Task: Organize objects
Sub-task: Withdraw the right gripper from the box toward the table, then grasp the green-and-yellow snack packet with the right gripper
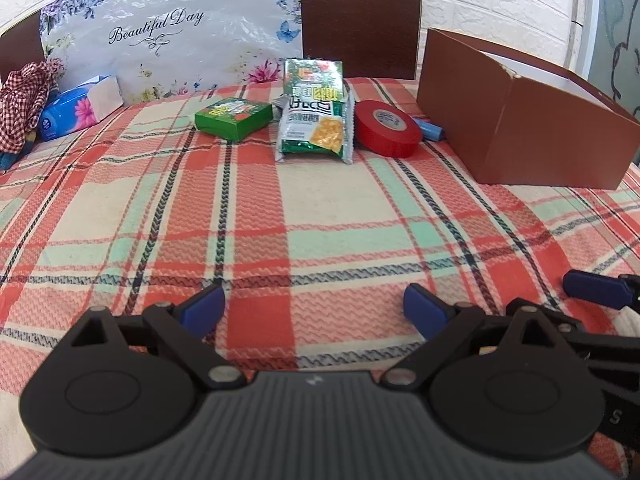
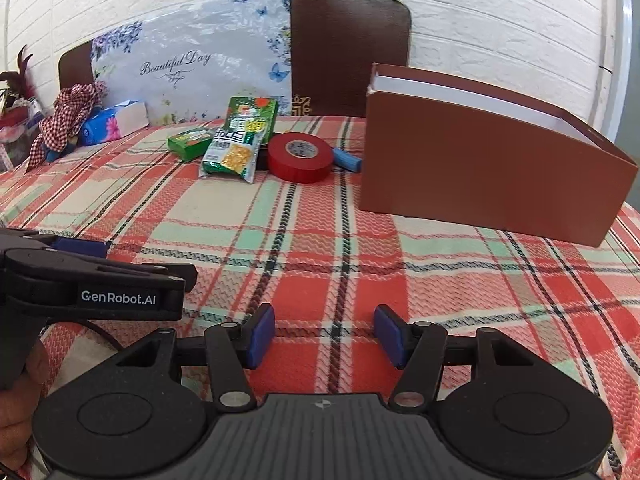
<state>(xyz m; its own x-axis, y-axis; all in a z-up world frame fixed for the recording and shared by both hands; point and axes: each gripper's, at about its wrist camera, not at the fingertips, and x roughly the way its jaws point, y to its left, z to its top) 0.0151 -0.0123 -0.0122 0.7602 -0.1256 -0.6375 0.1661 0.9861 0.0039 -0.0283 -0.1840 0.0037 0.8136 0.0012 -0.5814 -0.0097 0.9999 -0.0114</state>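
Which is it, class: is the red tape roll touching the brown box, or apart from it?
Apart. In the right wrist view, plaid tablecloth and a blue cylinder show between the red tape roll and the brown box.

Red tape roll (image 1: 387, 128), brown box (image 1: 520, 120), green packet (image 1: 316, 128), red-and-mint plaid tablecloth (image 1: 320, 220).
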